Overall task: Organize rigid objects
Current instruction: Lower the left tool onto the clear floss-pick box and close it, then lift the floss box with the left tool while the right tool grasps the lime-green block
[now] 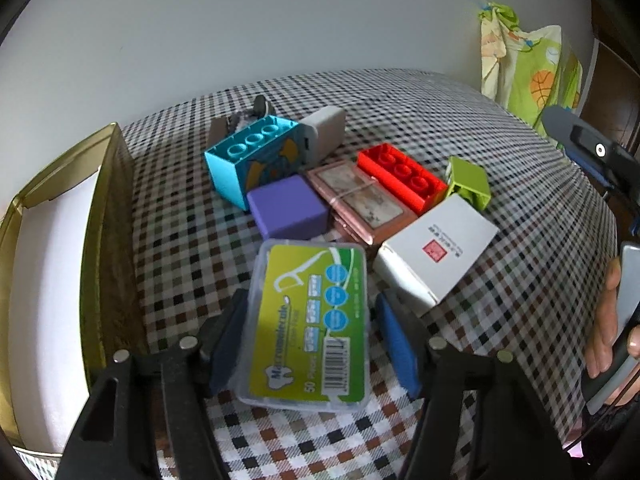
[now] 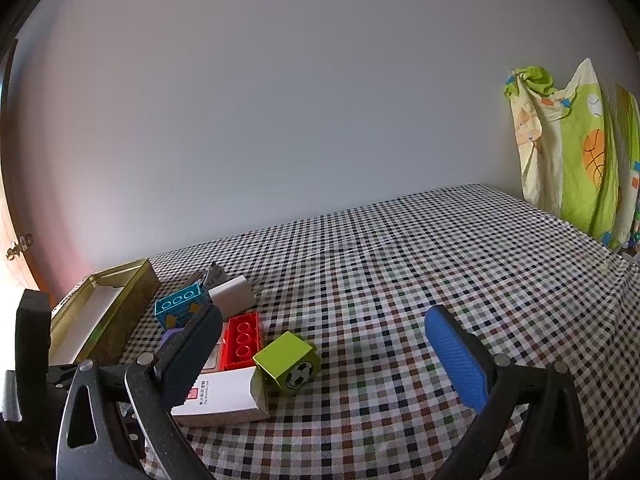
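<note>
Gold tin (image 1: 100, 200) sits open at far left on the checked bench (image 1: 520, 240); left gripper (image 1: 308, 344) straddles the clear floss-pick box (image 1: 308, 320), left pad against its side, right pad just beside it with a sliver of gap, box flat on the cloth. Past it lies a cluster: blue brick (image 1: 248, 164), purple block (image 1: 286, 206), pink case (image 1: 360, 200), red brick (image 1: 400, 176), white carton (image 1: 436, 248), green block (image 1: 468, 180). Right gripper (image 2: 320, 360) spread wide, empty, hovering just right of the pile.
</note>
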The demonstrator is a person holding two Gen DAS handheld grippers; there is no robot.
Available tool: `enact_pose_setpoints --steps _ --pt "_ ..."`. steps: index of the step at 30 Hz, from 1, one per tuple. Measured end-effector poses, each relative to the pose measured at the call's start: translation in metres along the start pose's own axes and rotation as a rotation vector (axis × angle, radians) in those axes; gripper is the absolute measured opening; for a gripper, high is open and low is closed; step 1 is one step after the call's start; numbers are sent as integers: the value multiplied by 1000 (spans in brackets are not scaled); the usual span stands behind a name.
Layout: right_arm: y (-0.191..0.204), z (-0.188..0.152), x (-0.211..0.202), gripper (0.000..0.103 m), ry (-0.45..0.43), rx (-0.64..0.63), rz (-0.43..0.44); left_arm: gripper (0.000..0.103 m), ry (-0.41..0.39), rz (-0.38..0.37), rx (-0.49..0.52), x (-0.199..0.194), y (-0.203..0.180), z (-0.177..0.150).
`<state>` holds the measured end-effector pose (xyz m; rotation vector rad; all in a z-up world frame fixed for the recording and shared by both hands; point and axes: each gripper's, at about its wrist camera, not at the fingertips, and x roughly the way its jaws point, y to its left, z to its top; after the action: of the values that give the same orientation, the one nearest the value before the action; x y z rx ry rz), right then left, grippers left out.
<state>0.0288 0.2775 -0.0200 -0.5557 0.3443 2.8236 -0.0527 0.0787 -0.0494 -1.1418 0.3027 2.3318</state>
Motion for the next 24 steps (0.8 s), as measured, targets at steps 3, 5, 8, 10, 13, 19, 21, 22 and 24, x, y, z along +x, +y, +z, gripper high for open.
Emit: enact_pose_setpoints --steps 3,5,8,10,13,19,21,22,24 --pt "0 0 -1 102 -3 1 -4 54 -5 -9 -5 -3 5 -2" --pt "1 1 0 102 0 1 -8 54 -6 -16 -3 -4 6 -3" --pt "0 1 2 102 7 4 -15 54 -6 -7 7 -4 3 -2" --pt "-1 2 3 102 11 10 -18 53 -8 -8 9 -5 2 -3" --pt "-2 2 5 102 19 16 -21 53 -10 -14 7 -5 1 1" --pt "-20 -1 17 102 92 85 -25 53 -146 21 18 -29 -1 2" --pt "-27 -1 20 102 115 104 -31 53 -204 48 25 -38 -1 2" --pt "-29 -2 21 102 129 99 -36 53 -221 51 23 -40 0 3" --pt "-27 -2 23 100 147 84 -41 53 -272 37 -3 -49 4 3"
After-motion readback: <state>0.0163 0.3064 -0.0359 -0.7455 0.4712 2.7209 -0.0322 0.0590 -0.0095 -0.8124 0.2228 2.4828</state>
